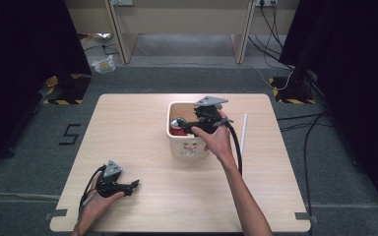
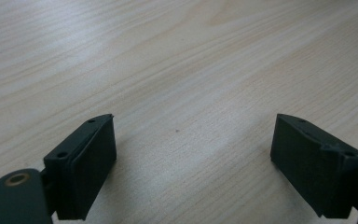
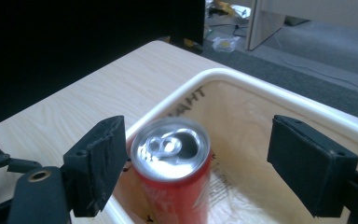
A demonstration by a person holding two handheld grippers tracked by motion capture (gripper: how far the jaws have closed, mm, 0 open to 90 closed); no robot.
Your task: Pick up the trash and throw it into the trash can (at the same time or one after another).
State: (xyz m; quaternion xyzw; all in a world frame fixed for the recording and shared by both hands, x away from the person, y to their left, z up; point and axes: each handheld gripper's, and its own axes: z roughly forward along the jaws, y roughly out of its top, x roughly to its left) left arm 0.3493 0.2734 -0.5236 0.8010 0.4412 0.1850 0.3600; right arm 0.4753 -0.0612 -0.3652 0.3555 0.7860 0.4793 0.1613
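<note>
Right claw (image 3: 196, 163) open around red can (image 3: 175, 179) apparently standing in white bin (image 3: 307, 107), left claw (image 2: 193, 163) open over table (image 2: 168, 70)

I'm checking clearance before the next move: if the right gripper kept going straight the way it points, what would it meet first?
Most likely the red can standing in the white bin, between the right gripper's open jaws and close to one of them. Depth is hard to judge.

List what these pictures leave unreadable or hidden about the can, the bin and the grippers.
- Red can: its label is blurred and cut off by the bottom edge in the right gripper view.
- White bin: its floor under the can is hidden; the marks on its front are too small in the high view.
- Right gripper: the hand covers its jaws in the high view.
</note>
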